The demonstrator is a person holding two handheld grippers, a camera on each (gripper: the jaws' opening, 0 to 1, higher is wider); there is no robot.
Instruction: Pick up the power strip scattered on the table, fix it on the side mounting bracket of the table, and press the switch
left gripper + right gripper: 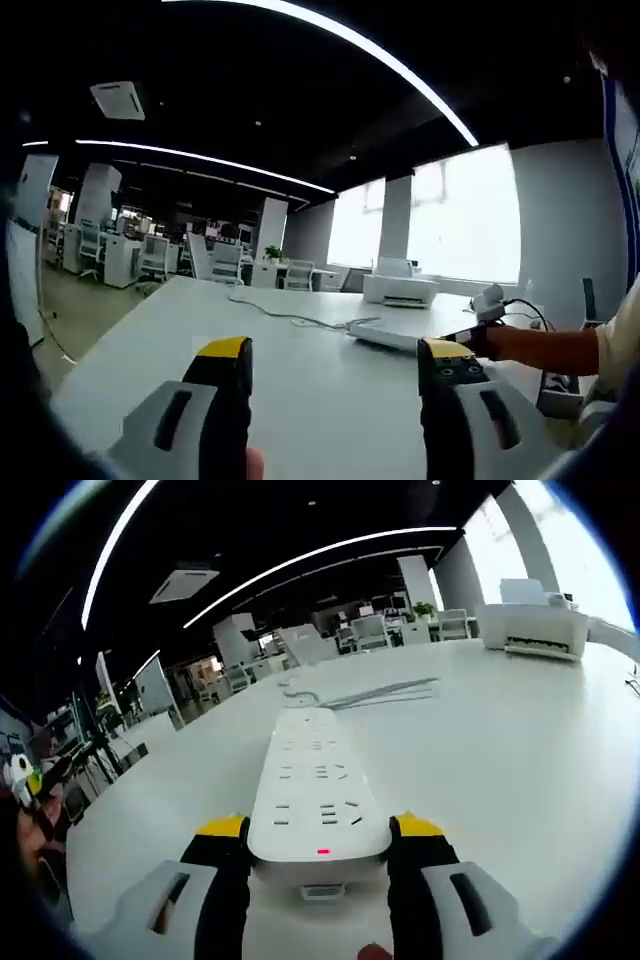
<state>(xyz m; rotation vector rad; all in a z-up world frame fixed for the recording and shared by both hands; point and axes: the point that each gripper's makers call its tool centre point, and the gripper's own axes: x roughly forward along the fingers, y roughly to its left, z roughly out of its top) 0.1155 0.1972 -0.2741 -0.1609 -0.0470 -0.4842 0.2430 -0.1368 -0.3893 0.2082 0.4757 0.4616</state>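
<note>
The power strip [318,785] lies flat on the white table [520,750], and the right gripper [320,842] has its two yellow-tipped jaws standing on either side of the strip's near end, close against its sides; whether they already squeeze it or only bracket it I cannot tell, though the strip does not look lifted off the table. So the task seems to be at its very first step: the pick-up is being set up or just made, while fixing the strip on the side mounting bracket and pressing the switch are both left to do. A small red mark shows on the strip's near end, probably the switch or its light, but it is too small to be sure. The strip's cable [375,692] runs away from its far end across the table. In the left gripper view, the left gripper [340,372] hangs wide open above the table with nothing between its jaws, well short of the strip. Beyond the strip stands a white printer [400,288]. A person's sleeve [545,347] reaches in beside it. The mounting bracket is hard to make out; a dark fitting at the table's edge near the sleeve may be it.
</note>
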